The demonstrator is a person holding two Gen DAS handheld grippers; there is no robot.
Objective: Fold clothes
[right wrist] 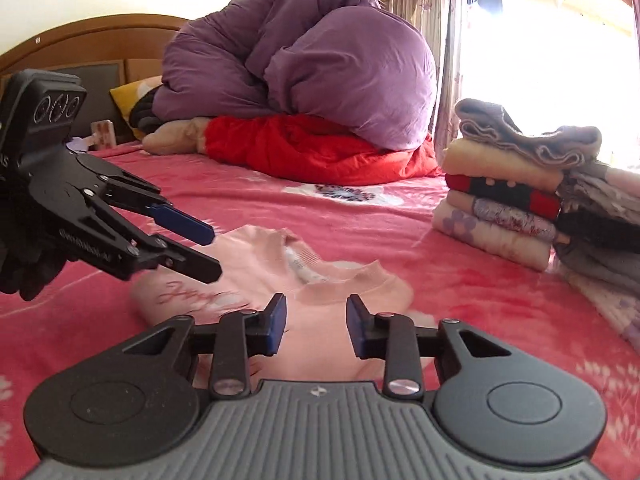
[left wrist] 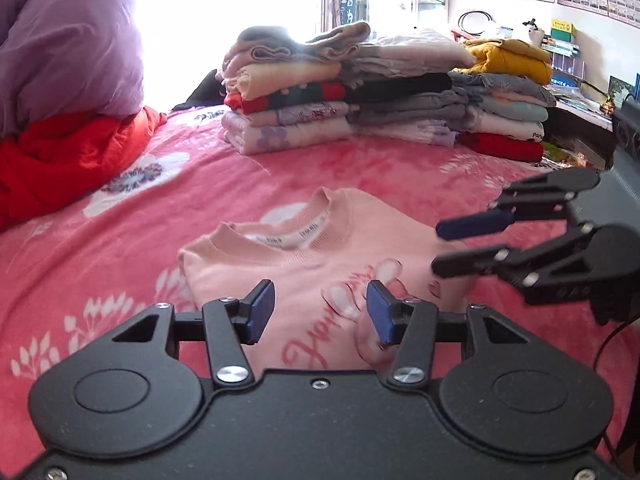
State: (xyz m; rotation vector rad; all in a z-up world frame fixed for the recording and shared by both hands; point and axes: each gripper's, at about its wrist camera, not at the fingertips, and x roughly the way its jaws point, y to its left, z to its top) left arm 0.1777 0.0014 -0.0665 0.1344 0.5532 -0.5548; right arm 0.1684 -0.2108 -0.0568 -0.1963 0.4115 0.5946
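Note:
A folded pink sweater [left wrist: 320, 272] with red script lettering lies flat on the pink floral bedspread [left wrist: 120, 240], collar facing away. It also shows in the right wrist view [right wrist: 256, 276]. My left gripper [left wrist: 320, 316] hovers just above its front part, open and empty. My right gripper [right wrist: 316, 326] hovers over the sweater's near edge, open and empty. In the left wrist view the right gripper [left wrist: 438, 250] reaches in from the right over the sweater's edge. In the right wrist view the left gripper [right wrist: 214, 254] comes in from the left above the lettering.
Stacks of folded clothes [left wrist: 360, 96] stand at the far side of the bed, also in the right wrist view [right wrist: 520, 196]. A purple duvet [right wrist: 304, 56] lies bundled on a red quilt [right wrist: 320, 152] by the headboard. A cluttered desk [left wrist: 576, 92] is at the right.

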